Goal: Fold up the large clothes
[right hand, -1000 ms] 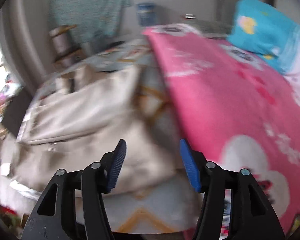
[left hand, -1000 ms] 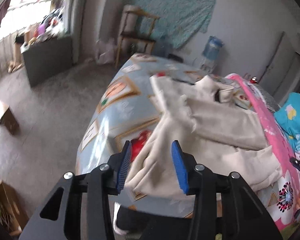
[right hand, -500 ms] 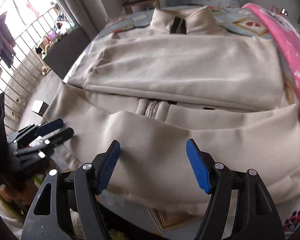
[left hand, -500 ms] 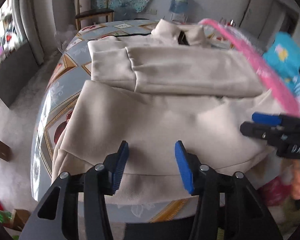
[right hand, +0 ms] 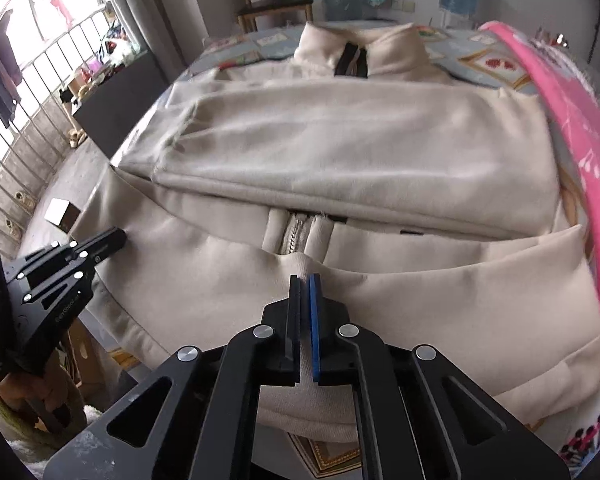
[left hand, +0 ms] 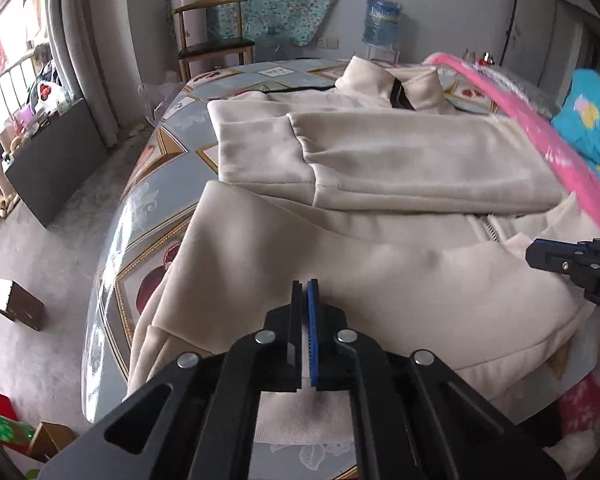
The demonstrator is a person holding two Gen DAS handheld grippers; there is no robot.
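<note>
Both grippers' fingers (left hand: 305, 292) (right hand: 304, 286) just closed on the jacket (left hand: 380, 264) hem.

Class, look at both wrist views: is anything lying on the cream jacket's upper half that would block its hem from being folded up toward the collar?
Nothing visible does. Only the jacket's own folded sleeves lie across it below the collar. The left gripper and right gripper have just closed on its hem; the pink blanket lies beside it.

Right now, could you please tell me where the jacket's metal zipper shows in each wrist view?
Left wrist view: the zipper sits right of centre, below the folded sleeve.
Right wrist view: the zipper sits at centre, just beyond the shut jaws.
Shared landmark: the jacket's collar.
</note>
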